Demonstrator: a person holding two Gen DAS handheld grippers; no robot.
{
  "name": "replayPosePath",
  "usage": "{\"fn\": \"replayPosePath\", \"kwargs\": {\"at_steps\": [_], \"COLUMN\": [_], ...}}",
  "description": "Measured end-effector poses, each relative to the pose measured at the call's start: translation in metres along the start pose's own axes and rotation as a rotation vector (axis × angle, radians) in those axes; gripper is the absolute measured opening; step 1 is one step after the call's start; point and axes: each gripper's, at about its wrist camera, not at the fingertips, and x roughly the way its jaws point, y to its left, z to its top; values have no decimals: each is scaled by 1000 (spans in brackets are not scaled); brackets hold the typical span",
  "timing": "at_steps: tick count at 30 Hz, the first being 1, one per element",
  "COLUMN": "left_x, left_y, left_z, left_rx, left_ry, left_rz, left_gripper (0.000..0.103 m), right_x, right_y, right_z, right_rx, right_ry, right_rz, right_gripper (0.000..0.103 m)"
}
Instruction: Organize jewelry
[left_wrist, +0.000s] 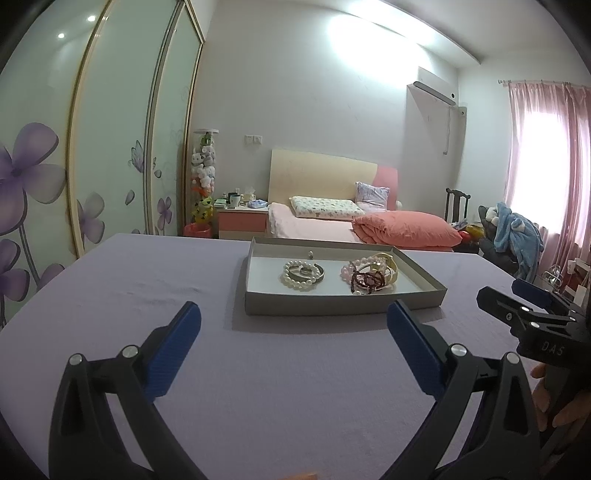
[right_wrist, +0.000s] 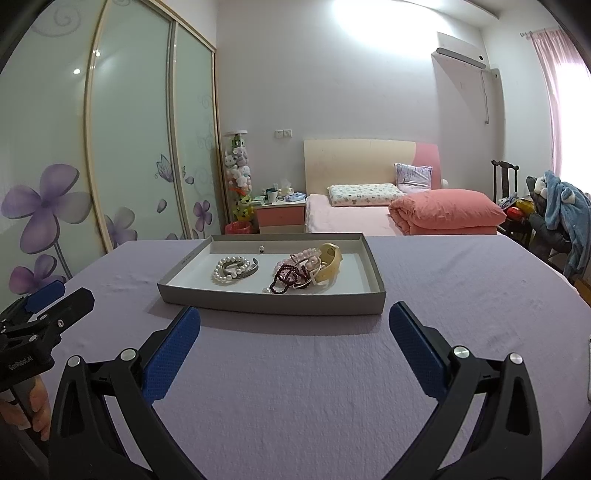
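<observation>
At the lower left of the right wrist view, the left gripper (right_wrist: 55, 299) hovers above a lavender tablecloth (right_wrist: 295, 387), its own camera showing its blue-padded fingers spread wide and empty. In the middle of both frames sits a shallow grey tray (left_wrist: 343, 306); in its left half a pearl bracelet (left_wrist: 301, 275) rings a silver bangle (left_wrist: 314, 271), a small ring (left_wrist: 311, 253) lies near the far wall, and toward the right a tangle of dark red beads (left_wrist: 365, 279), pink beads (left_wrist: 356, 266) and a cream watch strap (right_wrist: 330, 260) lie heaped together. The right gripper (right_wrist: 294, 321) fills the lower frame, fingers wide apart, holding nothing.
</observation>
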Motion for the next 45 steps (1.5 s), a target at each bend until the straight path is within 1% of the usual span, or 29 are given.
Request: {"fn": "replayPosePath", "kwargs": {"at_steps": [29, 37, 45], "left_x": [10, 14, 15], "left_y": [-2, -2, -2], "left_z": [-1, 0, 0], "left_rx": [-2, -8, -8], "left_ry": [37, 46, 47], "left_rz": [3, 23, 22], "left_gripper": [99, 99, 99], "right_x": [1, 2, 3], "right_y": [1, 4, 5], "right_z": [-2, -6, -6], "right_rx": [4, 10, 11], "right_ry": [3, 8, 8], "right_rz": [-1, 6, 6], "right_gripper": [101, 101, 101]}}
